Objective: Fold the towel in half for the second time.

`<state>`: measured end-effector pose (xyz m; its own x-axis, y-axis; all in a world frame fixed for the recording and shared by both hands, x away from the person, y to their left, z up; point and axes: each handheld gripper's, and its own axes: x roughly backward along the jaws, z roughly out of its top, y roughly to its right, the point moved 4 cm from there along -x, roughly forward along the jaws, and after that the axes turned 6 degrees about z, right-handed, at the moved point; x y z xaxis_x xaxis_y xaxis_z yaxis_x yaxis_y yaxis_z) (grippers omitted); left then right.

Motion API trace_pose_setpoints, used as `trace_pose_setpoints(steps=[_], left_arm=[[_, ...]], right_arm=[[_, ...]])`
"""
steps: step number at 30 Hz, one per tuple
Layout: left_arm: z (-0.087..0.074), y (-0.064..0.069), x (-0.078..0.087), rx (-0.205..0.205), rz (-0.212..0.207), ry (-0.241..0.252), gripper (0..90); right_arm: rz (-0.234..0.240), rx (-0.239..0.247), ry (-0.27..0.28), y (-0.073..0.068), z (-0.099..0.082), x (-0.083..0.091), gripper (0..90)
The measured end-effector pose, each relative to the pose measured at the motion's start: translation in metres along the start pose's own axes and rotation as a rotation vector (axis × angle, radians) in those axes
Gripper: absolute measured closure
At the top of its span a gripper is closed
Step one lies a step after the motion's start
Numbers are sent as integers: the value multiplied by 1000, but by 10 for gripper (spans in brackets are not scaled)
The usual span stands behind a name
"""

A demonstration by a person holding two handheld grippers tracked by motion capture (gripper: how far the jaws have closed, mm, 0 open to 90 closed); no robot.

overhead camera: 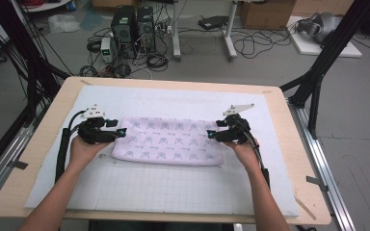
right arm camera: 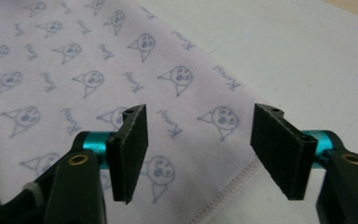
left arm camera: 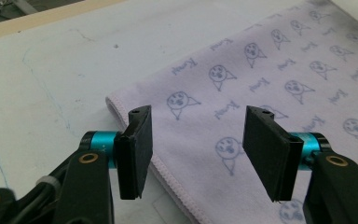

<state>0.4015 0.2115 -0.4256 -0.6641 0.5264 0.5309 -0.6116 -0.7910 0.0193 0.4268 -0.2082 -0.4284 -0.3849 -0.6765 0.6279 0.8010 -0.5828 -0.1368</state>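
A folded pale lilac towel (overhead camera: 168,141) printed with small blue cartoon faces lies flat on the white mat in the middle of the table. My left gripper (overhead camera: 120,132) hovers at the towel's left end, open, its black pads (left arm camera: 137,149) standing apart over the towel's (left arm camera: 270,79) hemmed corner with nothing pinched. At the right end my right gripper (overhead camera: 212,135) is open too. Its pads (right arm camera: 130,149) stand wide above the towel's (right arm camera: 74,70) stitched edge, and no cloth sits between them.
The white gridded mat (overhead camera: 173,187) covers a light wooden tabletop (overhead camera: 43,139). Black frame posts (overhead camera: 318,72) rise at the table's right and left sides. Beyond the far edge, computers and cables (overhead camera: 132,33) sit on the floor.
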Motion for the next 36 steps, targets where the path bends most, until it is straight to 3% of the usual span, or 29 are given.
trace_pose_setpoints(steps=[15, 20, 29, 31, 36], left_arm=[[-13, 16, 23, -6, -11, 22, 312], [-20, 19, 29, -9, -11, 22, 294], [-31, 23, 40, -17, 0, 17, 281], [-33, 24, 41, -12, 0, 21, 280], [-37, 29, 45, -22, -1, 23, 278]], right_arm=[[-18, 10, 48, -23, -13, 13, 191], [-15, 0, 21, -31, -19, 16, 128], [-6, 27, 28, -45, -17, 23, 120], [-25, 39, 61, -46, -20, 25, 121], [-30, 10, 73, -45, -32, 29, 120]])
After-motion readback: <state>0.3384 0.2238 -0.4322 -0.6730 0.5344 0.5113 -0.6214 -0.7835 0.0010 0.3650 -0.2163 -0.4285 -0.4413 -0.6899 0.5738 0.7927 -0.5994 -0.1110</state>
